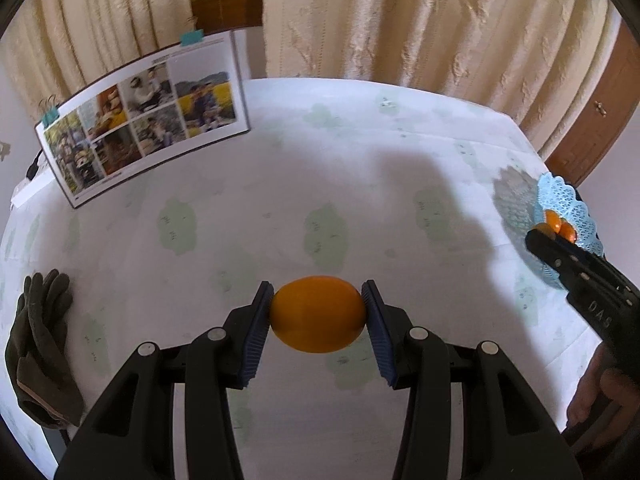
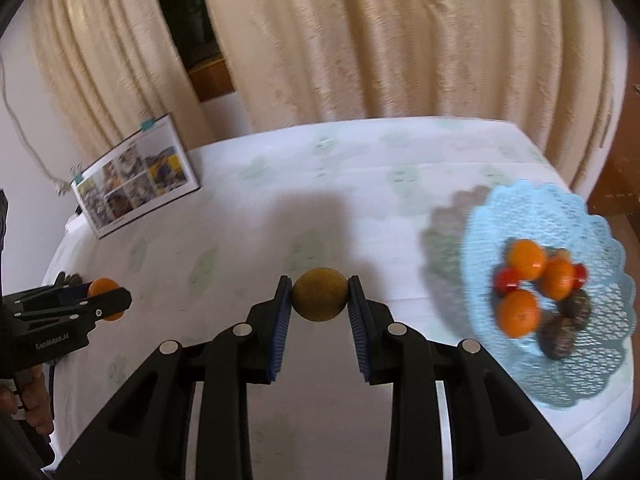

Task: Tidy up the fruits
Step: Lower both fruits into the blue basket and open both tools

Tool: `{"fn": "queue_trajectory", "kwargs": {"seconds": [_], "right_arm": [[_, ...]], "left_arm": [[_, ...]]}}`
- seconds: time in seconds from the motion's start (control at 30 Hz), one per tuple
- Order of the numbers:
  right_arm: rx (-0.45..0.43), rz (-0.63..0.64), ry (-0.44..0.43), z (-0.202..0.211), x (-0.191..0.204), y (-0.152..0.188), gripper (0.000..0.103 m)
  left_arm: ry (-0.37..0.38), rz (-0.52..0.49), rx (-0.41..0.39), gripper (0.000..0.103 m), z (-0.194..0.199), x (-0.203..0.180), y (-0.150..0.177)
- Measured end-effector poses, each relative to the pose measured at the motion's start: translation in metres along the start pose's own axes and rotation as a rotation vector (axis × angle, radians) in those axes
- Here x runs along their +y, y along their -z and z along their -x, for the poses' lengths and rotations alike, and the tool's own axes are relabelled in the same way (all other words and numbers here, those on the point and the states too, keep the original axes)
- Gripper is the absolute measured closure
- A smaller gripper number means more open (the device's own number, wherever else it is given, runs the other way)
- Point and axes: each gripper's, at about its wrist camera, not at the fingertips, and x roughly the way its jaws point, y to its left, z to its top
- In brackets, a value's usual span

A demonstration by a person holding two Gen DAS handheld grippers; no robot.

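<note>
Both grippers are carrying the last loose fruit: left gripper (image 1: 318,316) clamping an orange (image 1: 318,314), right gripper (image 2: 319,298) pinching a brownish-green fruit (image 2: 319,294), while the blue basket (image 2: 600,360) at right is already holding several.

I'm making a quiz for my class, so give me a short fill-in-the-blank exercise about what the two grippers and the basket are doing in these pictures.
1. The left gripper is shut on an ____ fruit.
2. The right gripper holds a round fruit of a ____ colour.
3. The pale blue lace basket holds ____ oranges among other fruit.
4. A pair of dark ____ lies at the table's left edge.

Missing words: orange; brown; three; gloves
</note>
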Motion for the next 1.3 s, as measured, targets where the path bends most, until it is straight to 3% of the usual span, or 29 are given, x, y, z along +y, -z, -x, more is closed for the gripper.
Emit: {"fn": "queue_trajectory", "kwargs": {"seconds": [0.53, 0.9, 0.93, 1.0, 1.07, 1.3], "right_arm": [[-0.099, -0.117, 0.090, 0.057, -0.097, -0.007, 0.074], [-0.085, -0.189, 0.147, 0.067, -0.150, 0.009, 0.074], [-0.084, -0.192, 0.148, 0.067, -0.152, 0.010, 0.073], [-0.096, -0.208, 0.153, 0.071, -0.158, 0.013, 0.056], [-0.117, -0.224, 0.159, 0.078, -0.165, 0.015, 0.051], [-0.135, -0.257, 0.191, 0.096, -0.186, 0.025, 0.050]], "left_arm": [[0.021, -0.065, -0.022, 0.057, 0.006, -0.072, -0.008], [0.035, -0.105, -0.022, 0.057, 0.005, -0.111, -0.009], [0.036, -0.107, -0.023, 0.057, 0.005, -0.113, -0.009], [0.041, -0.115, -0.022, 0.057, 0.005, -0.120, -0.010], [0.049, -0.125, -0.023, 0.057, 0.004, -0.129, -0.011], [0.104, -0.176, -0.022, 0.057, -0.003, -0.169, -0.018]]}}
